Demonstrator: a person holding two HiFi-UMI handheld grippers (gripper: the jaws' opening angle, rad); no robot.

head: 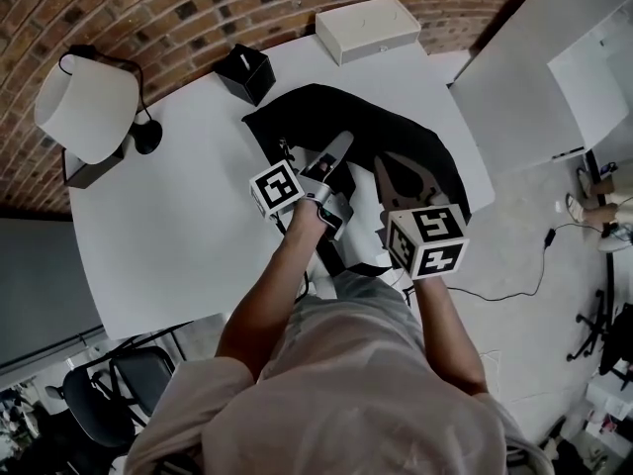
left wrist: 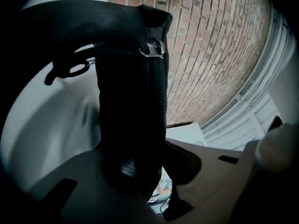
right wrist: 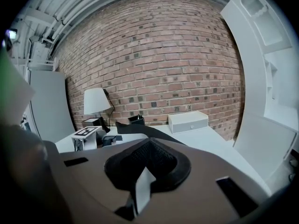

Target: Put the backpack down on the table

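The black backpack (head: 391, 132) lies spread on the white table (head: 178, 226), near its front edge. My left gripper (head: 336, 152) reaches over the bag's near left side. In the left gripper view it (left wrist: 135, 169) is shut on a thick black strap of the backpack (left wrist: 131, 101) that rises between the jaws, with a metal zipper pull (left wrist: 152, 48) at the top. My right gripper (head: 403, 173) sits over the bag's near right part. In the right gripper view it (right wrist: 147, 174) is shut on a black padded mesh piece (right wrist: 149, 157) with a white tag.
A white lamp (head: 84, 107) stands at the table's far left, a black box (head: 245, 72) and a white box (head: 368, 28) along the brick wall. A white cabinet (head: 534, 77) is to the right. A dark chair (head: 109, 389) and a floor cable (head: 514, 290) are nearby.
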